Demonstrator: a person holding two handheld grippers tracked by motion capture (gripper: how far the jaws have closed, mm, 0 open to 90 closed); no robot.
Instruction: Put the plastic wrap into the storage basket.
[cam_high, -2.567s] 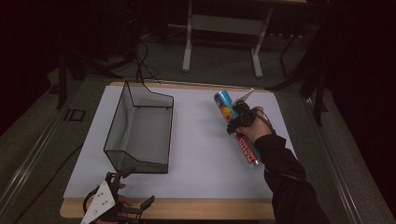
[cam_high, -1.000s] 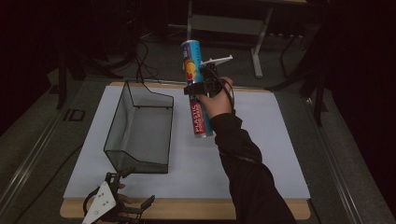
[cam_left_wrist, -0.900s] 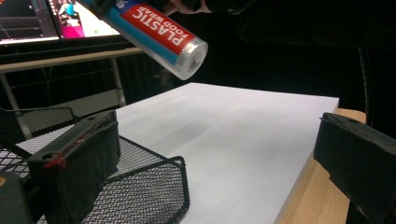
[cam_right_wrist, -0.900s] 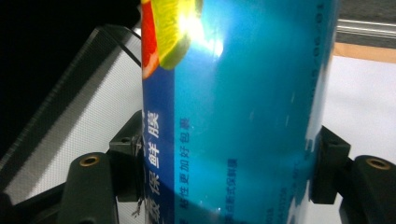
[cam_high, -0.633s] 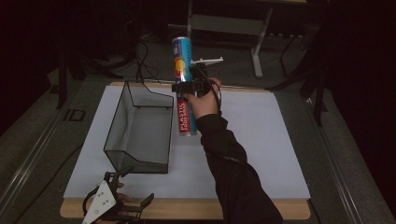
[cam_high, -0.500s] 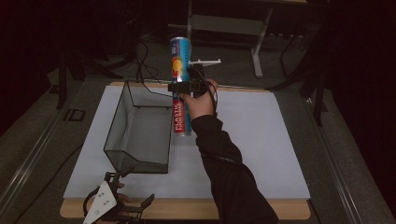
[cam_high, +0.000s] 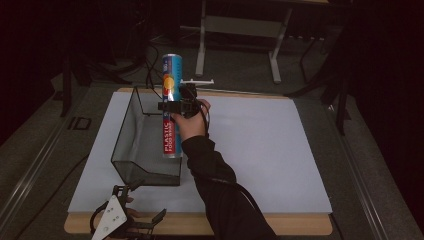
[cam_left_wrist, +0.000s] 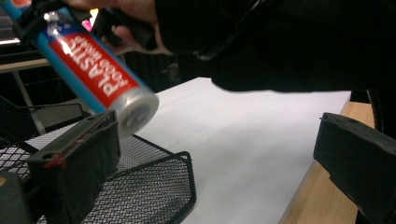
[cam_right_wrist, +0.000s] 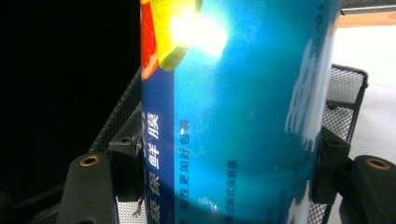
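Observation:
A long tube of plastic food wrap (cam_high: 170, 135), blue at the top and red lower down, hangs nearly upright over the right side of a black wire-mesh basket (cam_high: 129, 142). My right gripper (cam_high: 174, 106) is shut on its middle. Up close, the blue tube (cam_right_wrist: 233, 116) sits squeezed between the pads (cam_right_wrist: 127, 170), with the basket's mesh (cam_right_wrist: 348, 93) behind. My left gripper (cam_high: 148, 201) rests at the table's near left edge, open and empty. Its view looks between the wide-apart gripper (cam_left_wrist: 217, 163) jaws up at the tube's lower end (cam_left_wrist: 93, 77) and the basket's corner (cam_left_wrist: 159, 186).
A white sheet (cam_high: 260, 145) covers the wooden tabletop, whose bare front edge (cam_high: 280, 227) shows. The black sleeve (cam_high: 215, 175) of the right arm crosses the table's middle. Table legs and cables stand on the dark floor behind.
The right hand has carried the tube left and lower, from beside the basket's far right corner to over its right side. The left gripper has stayed still.

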